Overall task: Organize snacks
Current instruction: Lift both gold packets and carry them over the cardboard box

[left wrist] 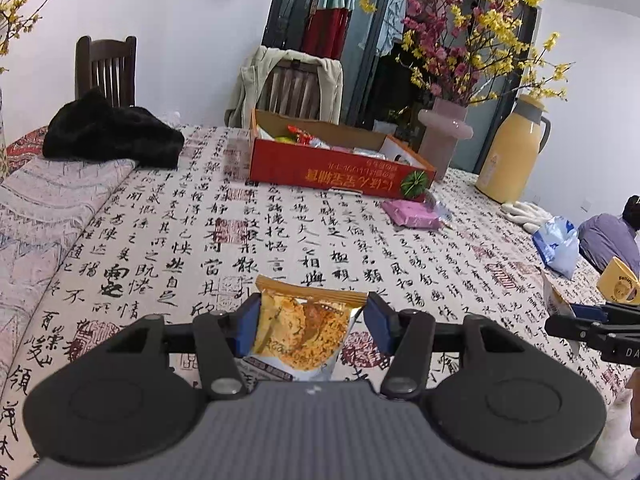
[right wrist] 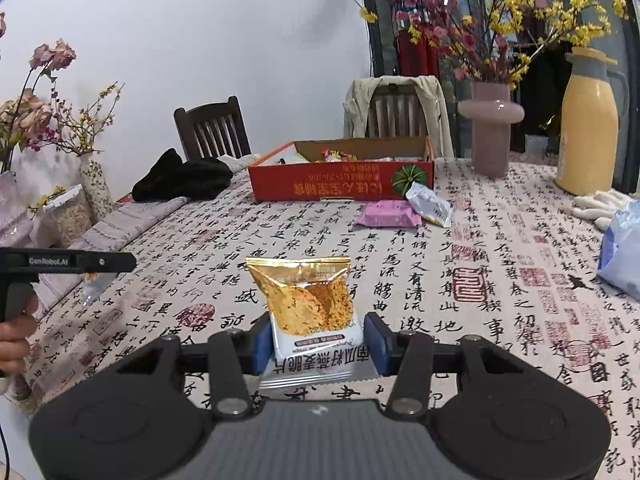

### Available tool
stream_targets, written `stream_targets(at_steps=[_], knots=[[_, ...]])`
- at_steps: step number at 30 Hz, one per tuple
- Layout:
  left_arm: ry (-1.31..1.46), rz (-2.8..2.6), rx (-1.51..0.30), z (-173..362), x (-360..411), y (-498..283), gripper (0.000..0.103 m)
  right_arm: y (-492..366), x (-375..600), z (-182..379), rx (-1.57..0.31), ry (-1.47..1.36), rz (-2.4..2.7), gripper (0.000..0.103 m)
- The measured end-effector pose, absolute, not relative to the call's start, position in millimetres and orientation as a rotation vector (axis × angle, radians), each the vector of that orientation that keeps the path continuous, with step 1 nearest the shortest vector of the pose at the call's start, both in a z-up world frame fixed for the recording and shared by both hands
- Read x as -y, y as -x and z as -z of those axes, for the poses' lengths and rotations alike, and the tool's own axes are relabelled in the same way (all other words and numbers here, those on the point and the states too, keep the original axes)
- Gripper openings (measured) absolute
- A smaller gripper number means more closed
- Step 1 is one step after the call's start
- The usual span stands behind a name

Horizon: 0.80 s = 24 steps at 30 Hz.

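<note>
My left gripper [left wrist: 312, 326] is shut on an orange snack packet [left wrist: 302, 330], held above the tablecloth. My right gripper [right wrist: 318, 340] is shut on a similar gold-and-white snack packet [right wrist: 310, 300]. Each gripper shows in the other's view, the right one at the right edge [left wrist: 592, 324] and the left one at the left edge [right wrist: 72, 262]. The red cardboard box [left wrist: 336, 164] with several snacks inside stands at the far side of the table, also in the right wrist view [right wrist: 340, 182]. A pink packet [left wrist: 410, 214] [right wrist: 388, 214] and a white packet [right wrist: 430, 204] lie just in front of the box.
A black cloth [left wrist: 112, 132] lies at the far left. A pink vase [left wrist: 442, 136] with flowers and a yellow thermos [left wrist: 514, 152] stand at the far right. White gloves [left wrist: 524, 214] and a blue plastic bag [left wrist: 558, 246] lie at the right. Chairs stand behind the table.
</note>
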<state>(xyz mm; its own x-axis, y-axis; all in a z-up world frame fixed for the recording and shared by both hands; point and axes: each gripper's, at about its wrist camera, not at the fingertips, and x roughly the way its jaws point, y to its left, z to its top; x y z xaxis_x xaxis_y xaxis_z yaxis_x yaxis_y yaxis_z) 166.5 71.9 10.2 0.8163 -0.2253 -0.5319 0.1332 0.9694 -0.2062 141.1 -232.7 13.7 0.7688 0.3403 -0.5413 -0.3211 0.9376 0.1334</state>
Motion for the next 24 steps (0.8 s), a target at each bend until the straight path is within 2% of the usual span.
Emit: stream_targets(at_steps=[6, 11, 19, 24], knots=[[0.156, 0.186, -0.583, -18.6, -70.4, -185.4, 0.055, -150.2, 237.7, -14.9, -0.586, -0.052, -0.347, 0.047], [0.095, 0.183, -0.524, -48.9, -65.8, -243.0, 0.055, -190.7, 237.1, -28.9, -0.570, -0.042, -0.392, 0.047], [0.077, 0.199, -0.485, -86.9, -39.2, -391.1, 0.055, -326.2, 220.2, -73.9, -0.501, 0.012, -0.423, 0.047], [0.097, 0.167, -0.500, -78.8, -39.9, -468.3, 0.055, -427.5, 197.1, -78.8, -0.550, 0.031, -0.444, 0.047]])
